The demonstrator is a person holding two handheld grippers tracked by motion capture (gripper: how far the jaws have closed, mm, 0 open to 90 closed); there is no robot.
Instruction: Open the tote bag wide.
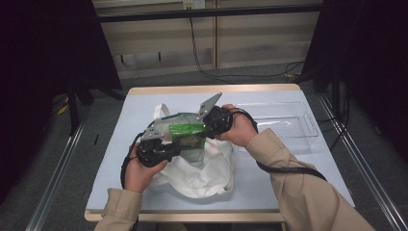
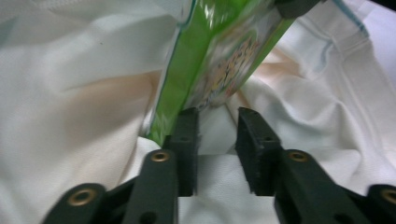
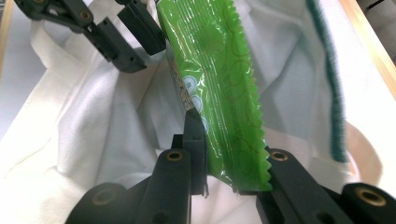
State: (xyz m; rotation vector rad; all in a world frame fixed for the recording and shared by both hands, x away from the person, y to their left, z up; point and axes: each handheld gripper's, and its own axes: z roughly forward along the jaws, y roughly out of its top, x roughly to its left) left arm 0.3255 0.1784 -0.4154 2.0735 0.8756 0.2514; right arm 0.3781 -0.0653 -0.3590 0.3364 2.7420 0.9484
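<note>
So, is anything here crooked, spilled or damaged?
Nothing is spilled or torn. The green snack packet hangs tilted above the white cloth bag, pinched at one end by the right hand-held gripper. The bag lies crumpled, its mouth not held wide.

floor [image 1: 250, 74]: grey carpet | wall [image 1: 260, 38]: beige panels | sides: dark curtains [image 1: 43, 53]

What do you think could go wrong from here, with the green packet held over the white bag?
The right gripper pinches the green snack packet only by its crimped end, so the slick foil could slip out. The left gripper stands open beside the packet's other end and gives no support, so it may swing or tilt. The white cloth bag lies slumped and folded, so the packet could catch on the fabric rather than go inside.
</note>
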